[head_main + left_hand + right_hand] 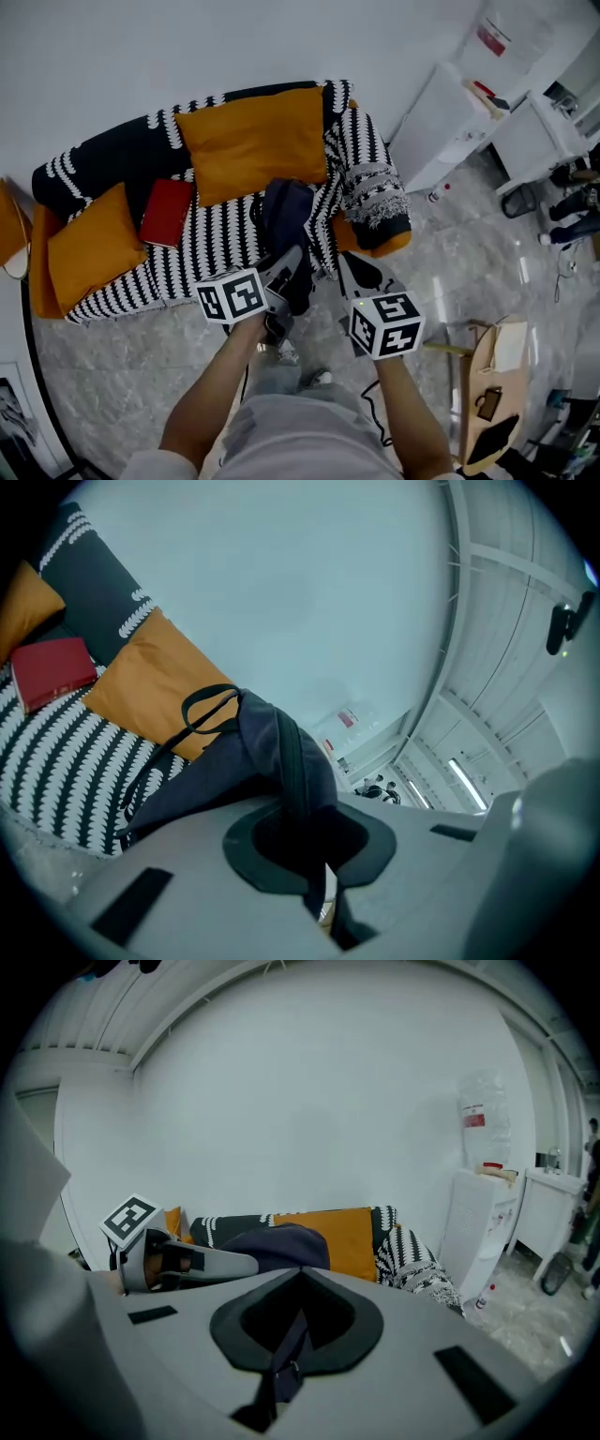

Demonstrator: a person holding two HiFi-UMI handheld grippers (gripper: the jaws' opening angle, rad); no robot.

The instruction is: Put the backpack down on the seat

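Forearms nearest, both reaching forward over the marble floor point(469, 244).

Sofa point(112, 159) under a black-and-white throw, against a plain wall. White cabinet point(441, 122) well apart to the right.

Backpack point(286, 211), dark, lies straight ahead of both tools and touches both. It sits over the seat point(225, 239) near its front edge, and its long axis runs away from the tools toward the big orange cushion point(253, 141). Can't tell whether its base touches the throw.

Left tool point(291, 267) is clenched on the backpack's dark fabric. Right tool point(349, 267) is clenched on a thin strap point(291, 1344) with a buckle. Both about equally near.

Red book point(167, 213) lies flat on the seat, left of the bag and apart from it.

Judgement: room enough to lower the bag between the book and the right armrest.
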